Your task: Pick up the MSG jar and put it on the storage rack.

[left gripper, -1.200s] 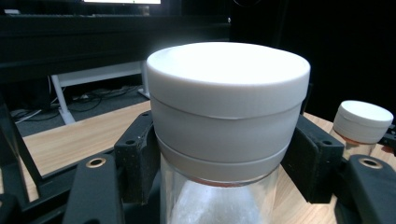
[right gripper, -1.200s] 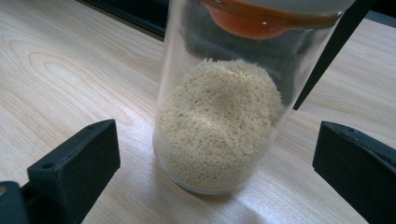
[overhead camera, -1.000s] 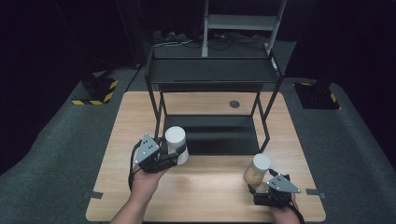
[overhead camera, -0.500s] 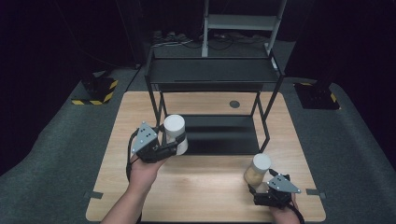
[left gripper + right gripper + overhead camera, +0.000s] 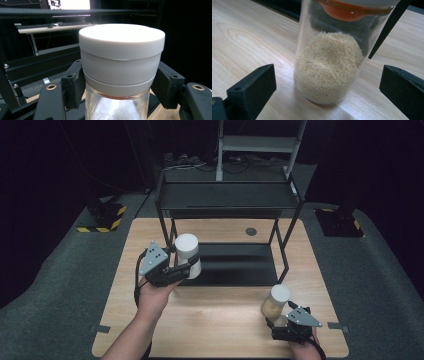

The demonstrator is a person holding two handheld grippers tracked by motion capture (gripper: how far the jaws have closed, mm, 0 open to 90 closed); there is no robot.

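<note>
white-lidded jar (image 5: 122,72) sits clamped upright between left gripper (image 5: 120,87) pads.

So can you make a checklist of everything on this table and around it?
Surface: light wooden table.
Job's things: white-lidded jar clamped in the left gripper, lifted beside the black rack; jar of pale grains standing on the table.
Clutter: nothing seen.
Grippers: left shut on its jar; right gripper open, jaws either side of the grain jar, not touching.
Cables: black cable by the left wrist; cables on the floor behind.
Surroundings: dark room, grey floor, striped base, metal stand.
</note>
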